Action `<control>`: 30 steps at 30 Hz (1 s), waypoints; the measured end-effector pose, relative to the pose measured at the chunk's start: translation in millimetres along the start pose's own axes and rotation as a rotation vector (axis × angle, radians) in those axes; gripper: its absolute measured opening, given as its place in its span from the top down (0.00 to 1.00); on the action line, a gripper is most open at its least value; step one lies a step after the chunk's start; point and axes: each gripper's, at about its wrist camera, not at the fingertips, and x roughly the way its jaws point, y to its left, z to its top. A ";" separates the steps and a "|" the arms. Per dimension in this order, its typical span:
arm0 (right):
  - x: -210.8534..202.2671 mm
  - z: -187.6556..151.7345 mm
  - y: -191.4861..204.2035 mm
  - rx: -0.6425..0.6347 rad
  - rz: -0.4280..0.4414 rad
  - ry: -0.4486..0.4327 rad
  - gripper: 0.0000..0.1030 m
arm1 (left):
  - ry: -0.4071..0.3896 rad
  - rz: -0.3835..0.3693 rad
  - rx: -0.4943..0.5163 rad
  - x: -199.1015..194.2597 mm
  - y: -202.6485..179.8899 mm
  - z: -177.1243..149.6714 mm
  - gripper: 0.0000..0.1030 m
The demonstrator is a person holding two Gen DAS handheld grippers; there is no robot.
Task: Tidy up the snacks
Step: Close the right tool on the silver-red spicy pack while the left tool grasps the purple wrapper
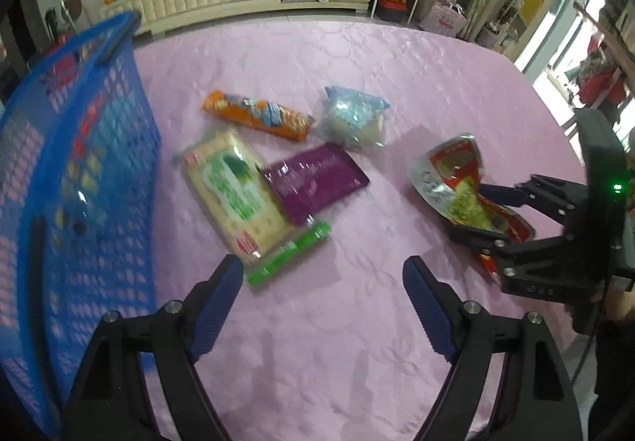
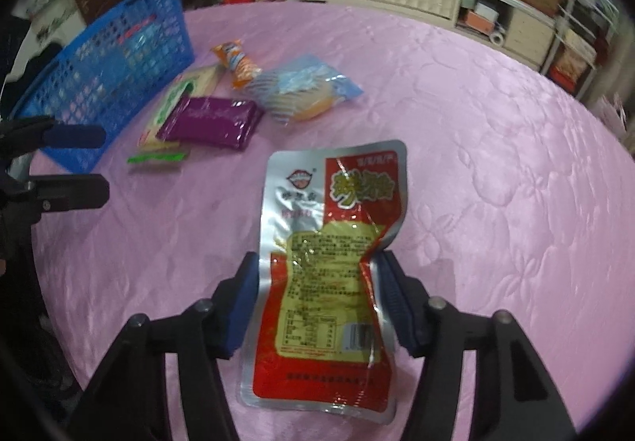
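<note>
Nearest, the right gripper (image 2: 317, 298) pinches the red-and-silver pouch (image 2: 333, 242) by its edges, seemingly to lift it, while the left gripper (image 1: 323, 298) waits wide and empty before the loose snacks (image 1: 278, 167) beside the far-left blue basket (image 1: 79, 163).

The left gripper (image 1: 323, 278) points steeply down, its blue-padded fingers (image 1: 216, 306) spread wide with nothing between them. Off to its right, the right gripper (image 2: 317, 282) also tilts steeply down, its two pads (image 2: 242, 306) pressed against both sides of a red-and-silver snack pouch (image 2: 333, 242).
</note>
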 end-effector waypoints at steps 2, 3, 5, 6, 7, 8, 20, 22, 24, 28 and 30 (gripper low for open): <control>-1.4 1.1 -5.1 0.050 0.015 -0.005 0.44 | -0.001 0.027 0.029 2.6 0.5 7.8 0.21; -2.2 2.6 -10.3 0.086 0.022 -0.001 0.59 | 0.002 0.038 0.041 7.7 1.3 15.0 0.21; -2.5 3.5 -14.1 0.100 0.031 0.008 0.66 | 0.011 0.055 0.061 15.0 1.0 21.7 0.21; -3.0 2.7 -13.6 0.088 0.033 0.000 0.66 | 0.014 0.061 0.069 18.1 -1.7 25.0 0.21; -3.7 1.5 -14.0 0.085 0.038 -0.004 0.65 | 0.017 0.063 0.079 20.3 -2.8 27.9 0.21; -3.7 1.8 -15.6 0.088 0.050 0.001 0.65 | 0.020 0.066 0.090 23.4 -4.5 30.6 0.21; -4.4 -2.0 -18.9 0.096 0.074 -0.024 0.62 | 0.098 0.137 0.214 82.1 -13.2 56.2 0.21; -5.8 -3.4 -20.4 0.091 0.075 -0.026 0.62 | 0.062 0.173 0.277 86.6 -19.2 59.0 0.20; -6.6 -4.5 -21.6 0.088 0.079 -0.030 0.61 | 0.047 0.188 0.318 88.7 -24.5 61.9 0.20; -8.5 -8.6 -27.2 0.098 0.095 -0.043 0.61 | 0.046 0.163 0.321 94.5 -26.7 70.6 0.20; -9.7 -11.6 -27.3 0.102 0.088 -0.061 0.61 | 0.069 0.124 0.271 97.0 -22.6 75.5 0.26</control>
